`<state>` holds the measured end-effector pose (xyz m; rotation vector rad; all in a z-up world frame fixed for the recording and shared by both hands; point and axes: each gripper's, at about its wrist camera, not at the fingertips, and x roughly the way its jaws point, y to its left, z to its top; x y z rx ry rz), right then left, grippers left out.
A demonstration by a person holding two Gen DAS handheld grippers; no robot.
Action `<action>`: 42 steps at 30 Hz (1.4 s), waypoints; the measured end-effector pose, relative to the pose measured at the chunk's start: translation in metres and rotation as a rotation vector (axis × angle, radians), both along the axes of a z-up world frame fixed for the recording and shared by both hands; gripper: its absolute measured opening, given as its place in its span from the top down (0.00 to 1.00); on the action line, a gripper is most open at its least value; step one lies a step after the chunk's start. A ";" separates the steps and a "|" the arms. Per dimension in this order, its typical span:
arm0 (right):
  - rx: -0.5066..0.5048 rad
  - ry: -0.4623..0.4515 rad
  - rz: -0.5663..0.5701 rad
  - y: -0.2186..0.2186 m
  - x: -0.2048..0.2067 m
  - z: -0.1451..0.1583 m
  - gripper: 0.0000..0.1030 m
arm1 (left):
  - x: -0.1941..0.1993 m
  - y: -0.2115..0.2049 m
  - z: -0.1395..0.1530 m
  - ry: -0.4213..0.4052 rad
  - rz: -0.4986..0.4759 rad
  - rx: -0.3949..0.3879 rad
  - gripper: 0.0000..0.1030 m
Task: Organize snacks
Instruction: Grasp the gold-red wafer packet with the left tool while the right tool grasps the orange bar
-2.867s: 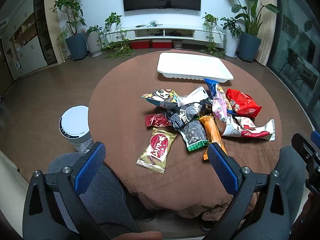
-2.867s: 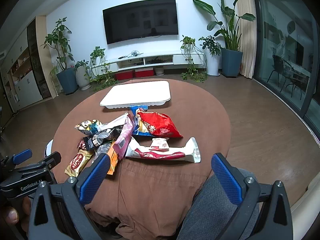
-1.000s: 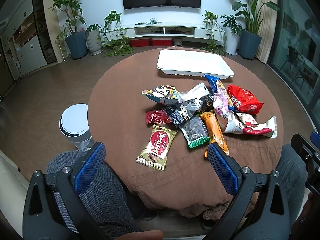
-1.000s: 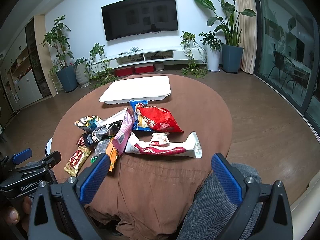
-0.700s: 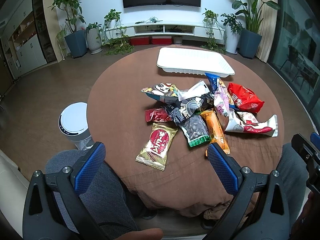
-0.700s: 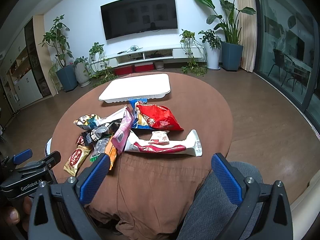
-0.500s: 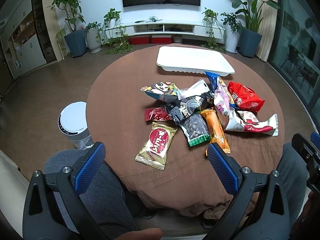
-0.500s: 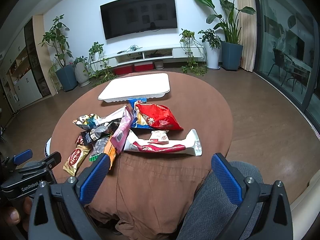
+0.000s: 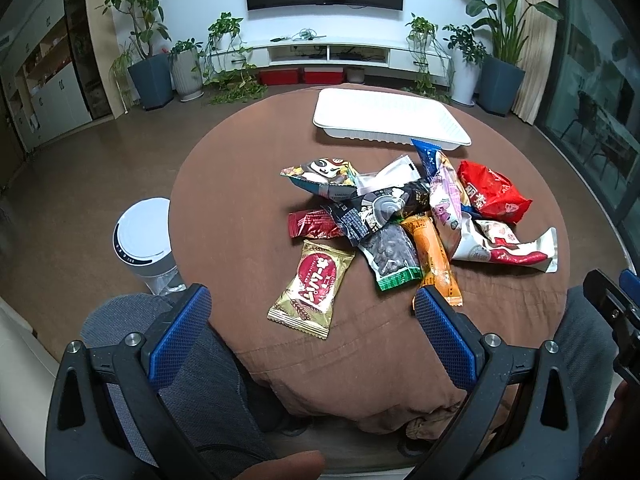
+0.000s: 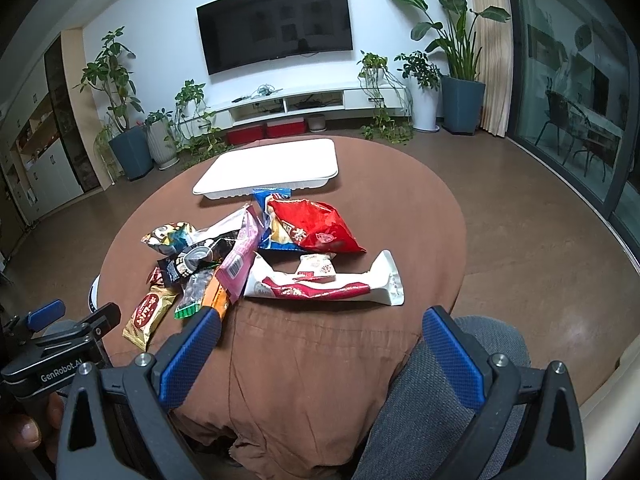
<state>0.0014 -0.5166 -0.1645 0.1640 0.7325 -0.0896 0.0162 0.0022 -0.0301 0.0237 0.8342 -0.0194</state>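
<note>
Several snack packets lie in a heap on a round table under a brown cloth. A gold and red packet is nearest, beside an orange bar and a green-edged dark packet. A red bag and a long white and red packet lie on the right. An empty white tray stands at the far side. My left gripper hangs open above the near edge, holding nothing. My right gripper is open too, short of the long packet.
A white round bin stands on the floor left of the table. The person's grey-clad knees sit under the near edge. Potted plants and a low TV shelf line the far wall. Glass doors are on the right.
Both grippers have drifted slightly forward and up over the table's near edge, still open. The snacks and tray lie where they were.
</note>
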 end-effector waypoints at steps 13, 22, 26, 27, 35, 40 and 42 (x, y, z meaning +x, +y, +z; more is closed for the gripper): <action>0.043 0.028 -0.006 -0.011 0.003 0.001 0.00 | 0.014 -0.004 -0.001 -0.023 -0.242 -0.165 0.00; 0.096 0.053 0.032 -0.024 0.015 -0.006 0.00 | 0.056 0.028 -0.025 0.144 -0.147 -0.281 0.00; 0.108 0.064 0.040 -0.034 0.023 -0.009 0.00 | 0.071 0.035 -0.027 0.151 -0.166 -0.222 0.00; 0.115 0.065 0.038 -0.037 0.026 -0.010 0.00 | 0.074 0.034 -0.028 0.156 -0.174 -0.209 0.00; 0.152 0.111 0.075 -0.043 0.049 -0.024 0.09 | 0.095 0.018 -0.057 0.234 -0.242 -0.101 0.15; 0.145 0.122 0.106 -0.038 0.057 -0.030 0.16 | 0.109 0.021 -0.074 0.301 -0.254 -0.073 0.29; 0.146 0.131 0.126 -0.034 0.059 -0.031 0.17 | 0.112 0.021 -0.080 0.318 -0.253 -0.048 0.29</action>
